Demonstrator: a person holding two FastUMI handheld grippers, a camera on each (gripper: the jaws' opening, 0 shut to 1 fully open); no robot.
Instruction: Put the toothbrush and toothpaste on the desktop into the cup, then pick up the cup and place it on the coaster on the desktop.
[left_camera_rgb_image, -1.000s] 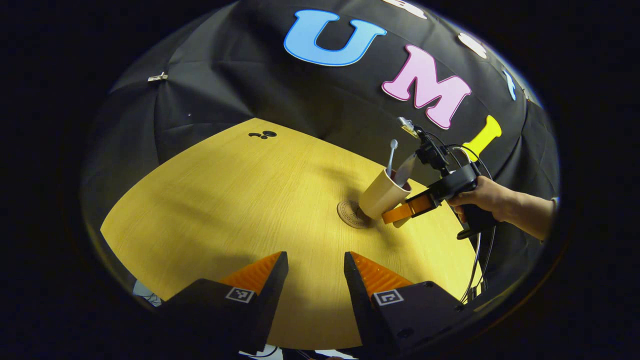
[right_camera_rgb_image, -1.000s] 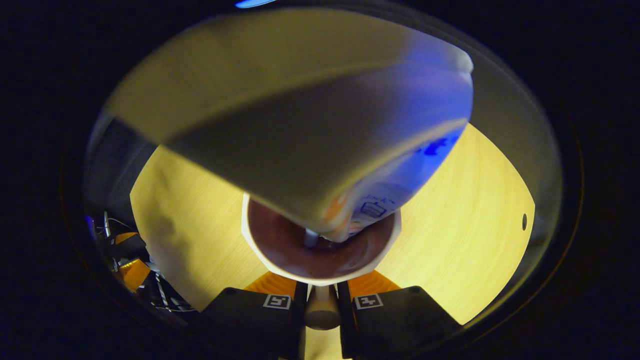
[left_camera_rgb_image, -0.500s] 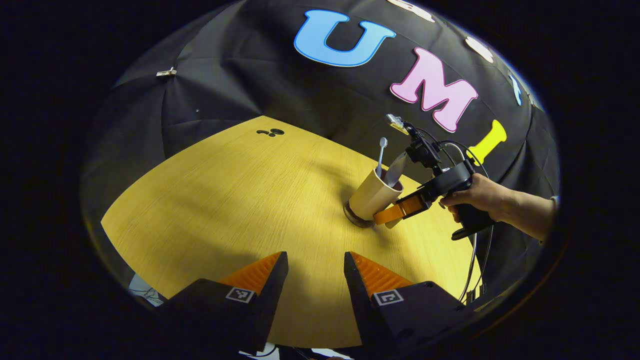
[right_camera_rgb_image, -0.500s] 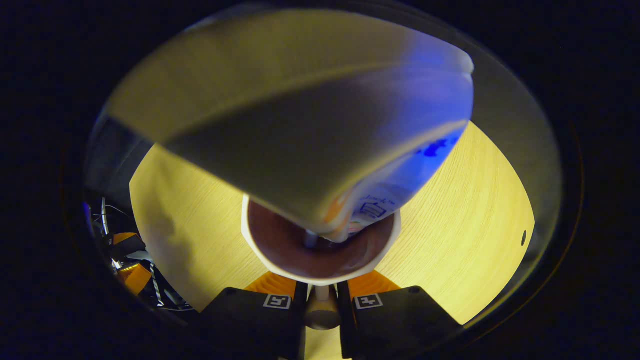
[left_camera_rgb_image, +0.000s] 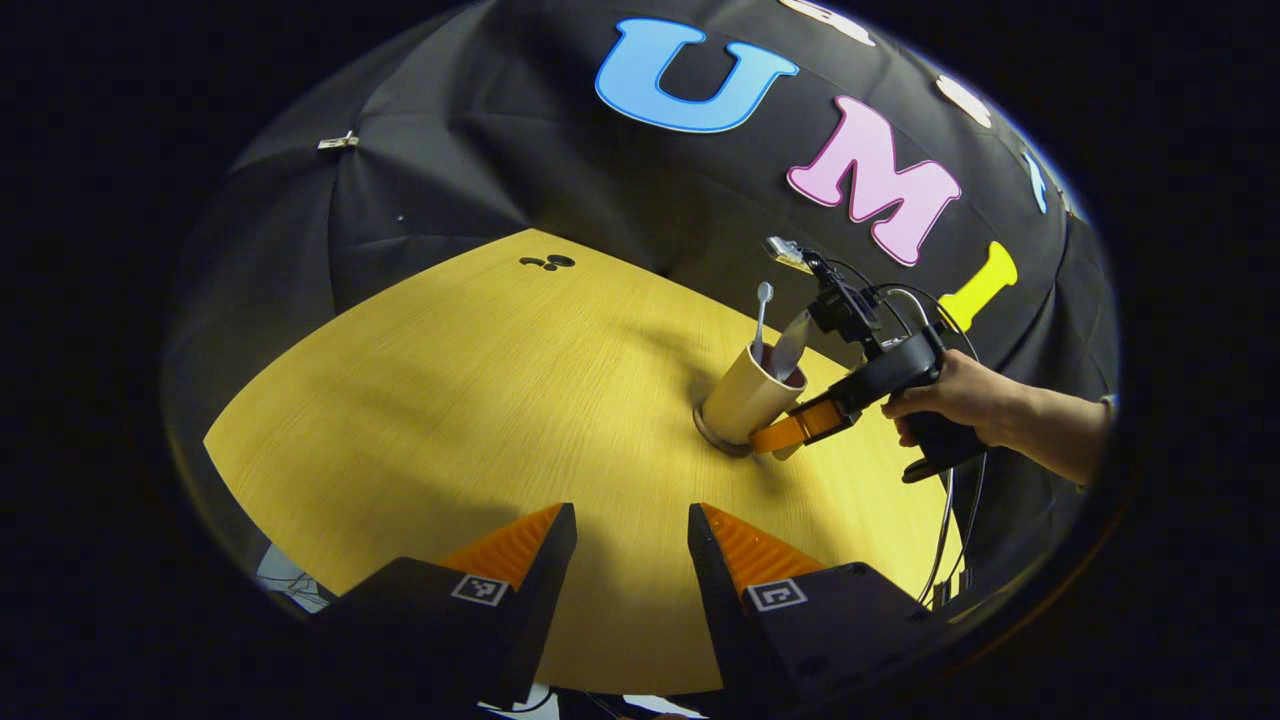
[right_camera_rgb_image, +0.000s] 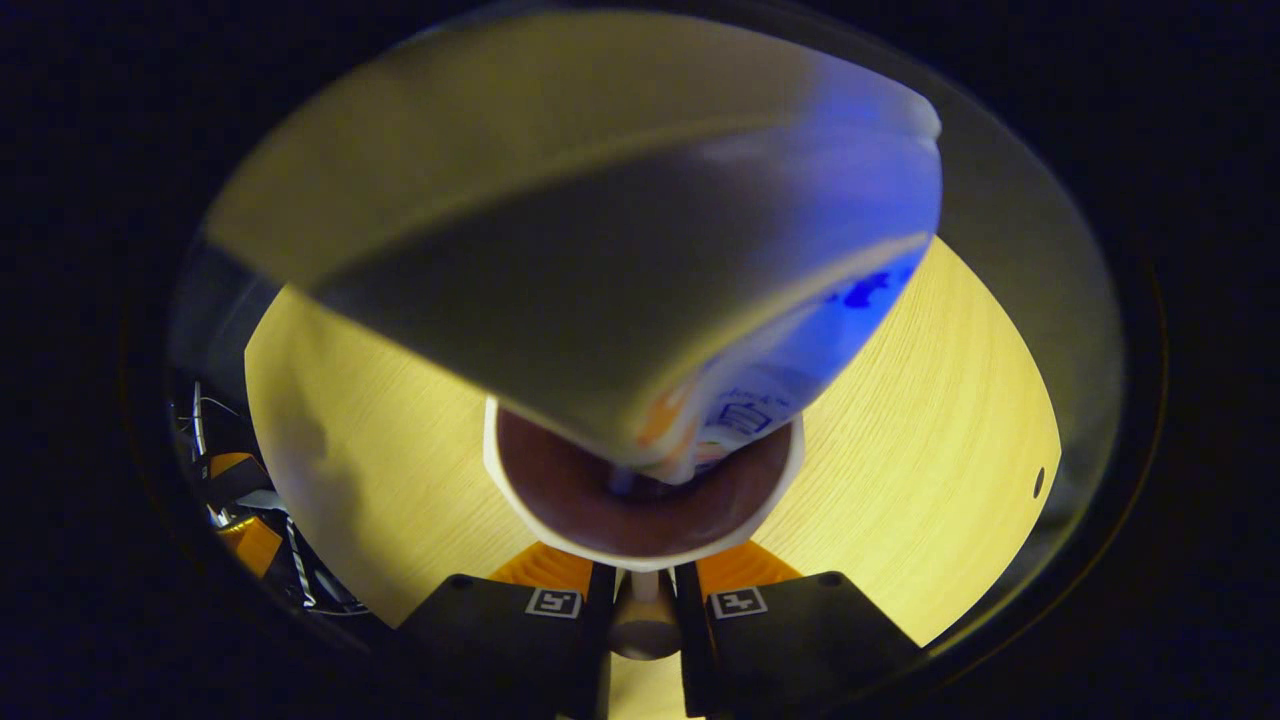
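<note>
In the left gripper view a beige cup (left_camera_rgb_image: 745, 400) stands slightly tilted on the round brown coaster (left_camera_rgb_image: 710, 438), which shows only at the cup's base. A white toothbrush (left_camera_rgb_image: 762, 312) and the toothpaste tube (left_camera_rgb_image: 790, 345) stick out of the cup. My right gripper (left_camera_rgb_image: 778, 440), held by a hand (left_camera_rgb_image: 965, 395), is shut on the cup's handle. In the right gripper view the tube (right_camera_rgb_image: 600, 300) looms close over the cup's brown inside (right_camera_rgb_image: 560, 490), and the handle (right_camera_rgb_image: 643, 625) sits pinched between my right gripper (right_camera_rgb_image: 643, 592) fingers. My left gripper (left_camera_rgb_image: 630, 530) hangs open over the near table edge.
The yellow wooden table (left_camera_rgb_image: 450, 400) stretches wide to the left of the cup, with a small black mark (left_camera_rgb_image: 548, 262) near its far edge. Cables (left_camera_rgb_image: 950, 520) hang from the right gripper past the table's right edge. The left gripper (right_camera_rgb_image: 240, 510) appears far left in the right gripper view.
The right gripper carried the cup leftward and down onto the coaster, which is now mostly covered. The cup stands more upright. The left gripper stayed open and still.
</note>
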